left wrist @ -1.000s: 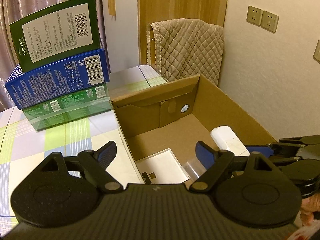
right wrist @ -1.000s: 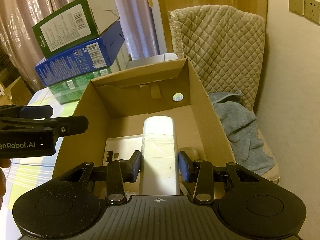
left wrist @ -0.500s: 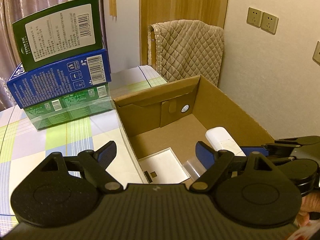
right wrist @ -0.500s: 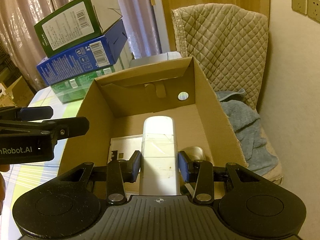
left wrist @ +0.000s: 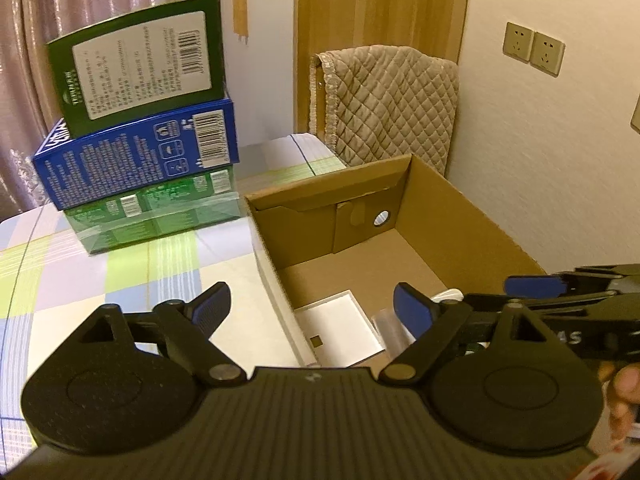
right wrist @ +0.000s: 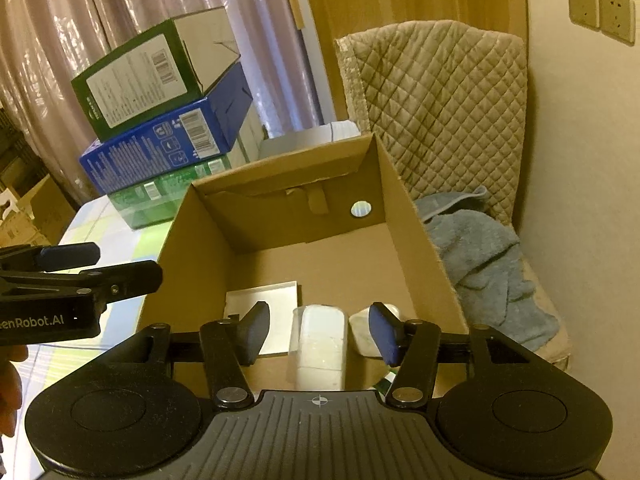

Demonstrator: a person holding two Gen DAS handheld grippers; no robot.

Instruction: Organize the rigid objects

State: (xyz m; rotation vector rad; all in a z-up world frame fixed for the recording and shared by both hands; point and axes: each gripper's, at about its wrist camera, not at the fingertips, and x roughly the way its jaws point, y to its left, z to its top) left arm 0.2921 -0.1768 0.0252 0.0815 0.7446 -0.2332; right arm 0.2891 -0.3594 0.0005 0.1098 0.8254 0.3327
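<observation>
An open cardboard box [right wrist: 412,216] [left wrist: 472,216] stands on the checked table. On its floor lie a white oblong item in clear wrap [right wrist: 322,344], a flat white square box [right wrist: 272,304] [left wrist: 340,324] and a small pale object [right wrist: 366,332]. My right gripper [right wrist: 320,330] is open above the box's near end, its fingers apart on either side of the white item and not touching it. My left gripper [left wrist: 310,308] is open and empty over the box's left wall. The right gripper shows in the left wrist view [left wrist: 560,288].
Three cartons are stacked at the back left: dark green [left wrist: 140,64] on blue [left wrist: 140,156] on light green [left wrist: 156,208]. A quilted chair [right wrist: 440,112] with a blue towel [right wrist: 488,264] stands right of the box. The wall with sockets [left wrist: 532,48] is close on the right.
My right gripper has opened and let go of the white oblong item, which now lies on the box floor. The gripper has drawn back and up. The left gripper has barely moved.
</observation>
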